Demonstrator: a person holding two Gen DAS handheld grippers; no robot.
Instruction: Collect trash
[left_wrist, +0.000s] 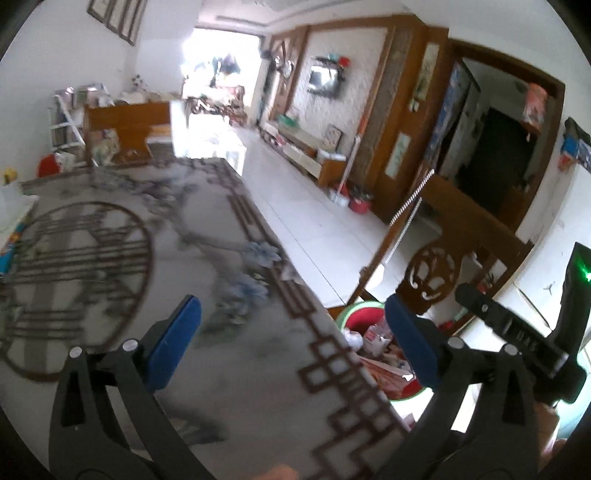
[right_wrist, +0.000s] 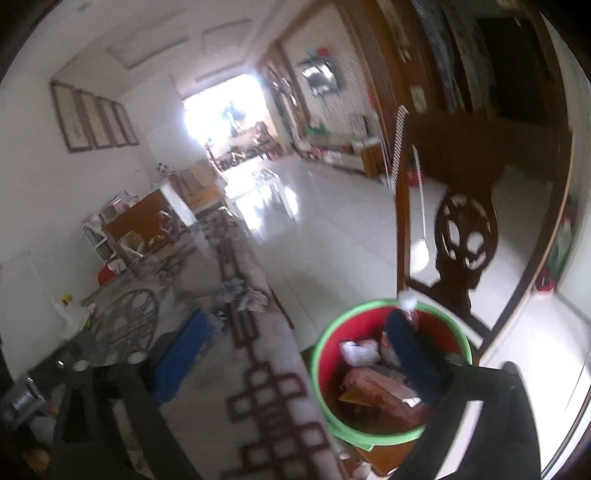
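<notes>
**Both grippers released above the tabletop edge, trash lying in the bin**

In the left wrist view, the left gripper (left_wrist: 293, 341) is seen spread wide, with nothing between its blue pads (left_wrist: 176, 343). Below it the tabletop (left_wrist: 110, 258) is shown, covered by a grey cloth printed with a dark round motif and a brown fretwork border. Past the tabletop's right edge, a red bin with a green rim (left_wrist: 360, 308) is seen on the floor, partly hidden by the right-hand finger; wrappers and crumpled white paper (left_wrist: 373, 338) are lying inside it. A carved wooden chair (left_wrist: 436, 266) is placed just behind the bin. The right gripper's black body (left_wrist: 517, 339) is visible at the right.

In the right wrist view, the right gripper (right_wrist: 295, 354) is likewise seen released and empty, one blue pad (right_wrist: 184, 358) over the tabletop (right_wrist: 207, 406) and the other over the bin (right_wrist: 369, 432). The bin is shown beside the tabletop's edge, holding a pinkish packet (right_wrist: 380, 395) and white paper scraps (right_wrist: 356, 350). The picture is blurred.
</notes>
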